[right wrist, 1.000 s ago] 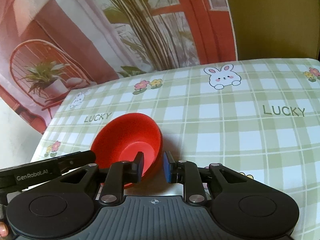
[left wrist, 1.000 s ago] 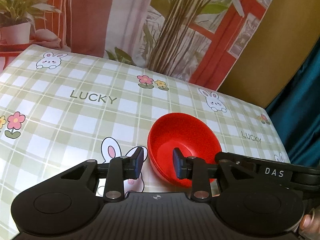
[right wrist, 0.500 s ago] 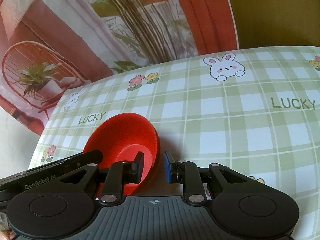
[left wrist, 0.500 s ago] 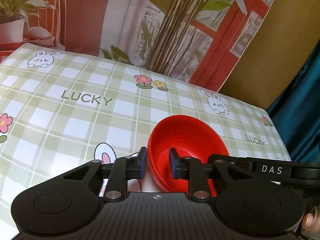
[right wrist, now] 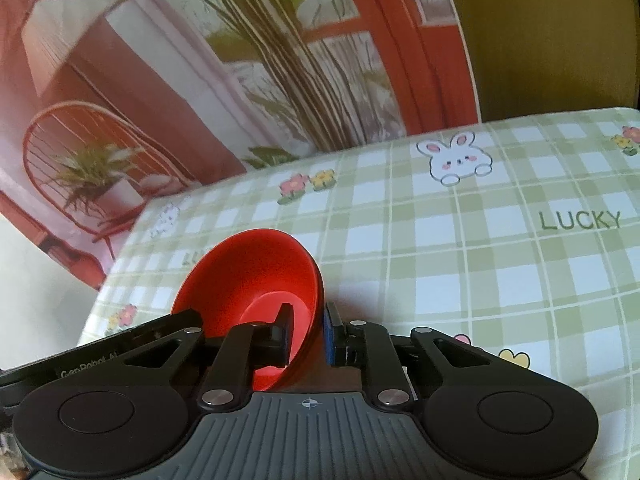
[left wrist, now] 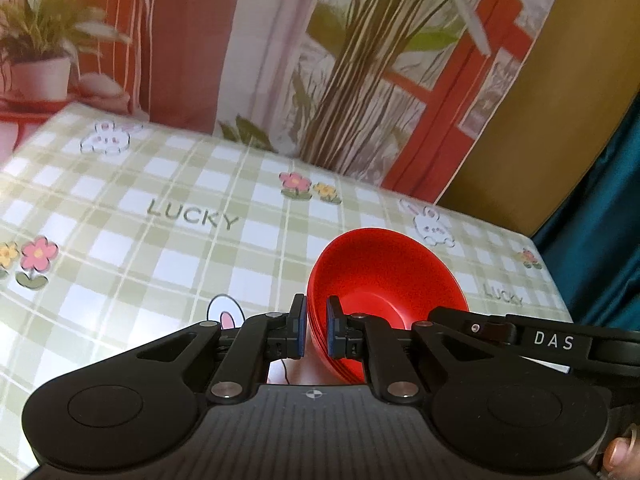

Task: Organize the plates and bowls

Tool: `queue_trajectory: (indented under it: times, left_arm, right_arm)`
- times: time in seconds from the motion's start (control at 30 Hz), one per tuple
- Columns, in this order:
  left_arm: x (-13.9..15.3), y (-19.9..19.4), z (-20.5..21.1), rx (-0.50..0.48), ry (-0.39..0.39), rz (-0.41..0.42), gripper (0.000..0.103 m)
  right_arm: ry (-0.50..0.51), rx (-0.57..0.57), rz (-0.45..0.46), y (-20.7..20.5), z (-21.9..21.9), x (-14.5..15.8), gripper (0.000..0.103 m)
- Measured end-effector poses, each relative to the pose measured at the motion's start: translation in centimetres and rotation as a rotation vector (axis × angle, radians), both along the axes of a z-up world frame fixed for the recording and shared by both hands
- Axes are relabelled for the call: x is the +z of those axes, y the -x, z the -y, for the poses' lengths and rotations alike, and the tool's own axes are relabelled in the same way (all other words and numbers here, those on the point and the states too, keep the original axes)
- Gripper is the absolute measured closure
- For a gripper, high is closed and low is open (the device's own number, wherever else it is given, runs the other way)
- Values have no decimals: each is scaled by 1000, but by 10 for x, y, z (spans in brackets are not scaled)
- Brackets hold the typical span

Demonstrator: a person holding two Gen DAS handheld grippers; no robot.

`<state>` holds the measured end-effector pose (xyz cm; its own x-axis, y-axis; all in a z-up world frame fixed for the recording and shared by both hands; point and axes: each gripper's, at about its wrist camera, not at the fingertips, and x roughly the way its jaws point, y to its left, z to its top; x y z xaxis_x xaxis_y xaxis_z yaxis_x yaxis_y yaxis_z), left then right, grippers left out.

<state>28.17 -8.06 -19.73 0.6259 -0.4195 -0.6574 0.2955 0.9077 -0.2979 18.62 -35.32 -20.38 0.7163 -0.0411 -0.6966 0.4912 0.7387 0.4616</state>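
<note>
A stack of red bowls [left wrist: 380, 276] is held between both grippers over the checked tablecloth. My left gripper [left wrist: 316, 330] is shut on the stack's left rim, one finger outside and one inside. In the right wrist view the red bowls [right wrist: 248, 276] are tilted, and my right gripper [right wrist: 308, 334] is shut on their right rim, the left finger inside the bowl. Several nested rims show at the left gripper. The other gripper's black body shows in each view.
The table [left wrist: 160, 240] carries a green-and-white checked cloth with rabbits, flowers and "LUCKY" print. A printed backdrop with plants [left wrist: 360, 60] hangs right behind the table's far edge. A teal curtain [left wrist: 608, 240] is at the right.
My left gripper has closed on the left rim of the bowls. The right gripper has tightened on the right rim. The bowls look lifted and tilted compared with a second ago.
</note>
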Motion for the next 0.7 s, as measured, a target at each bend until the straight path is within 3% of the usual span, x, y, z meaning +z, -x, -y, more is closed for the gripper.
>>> queue_trajectory:
  times: [0.43, 0.7]
  left_arm:
    - [39, 55, -5, -7, -41, 47, 92]
    - [42, 88, -11, -25, -54, 44, 91]
  right_arm:
    - [40, -7, 63, 42, -27, 42, 87]
    - [64, -1, 64, 73, -48, 50, 87]
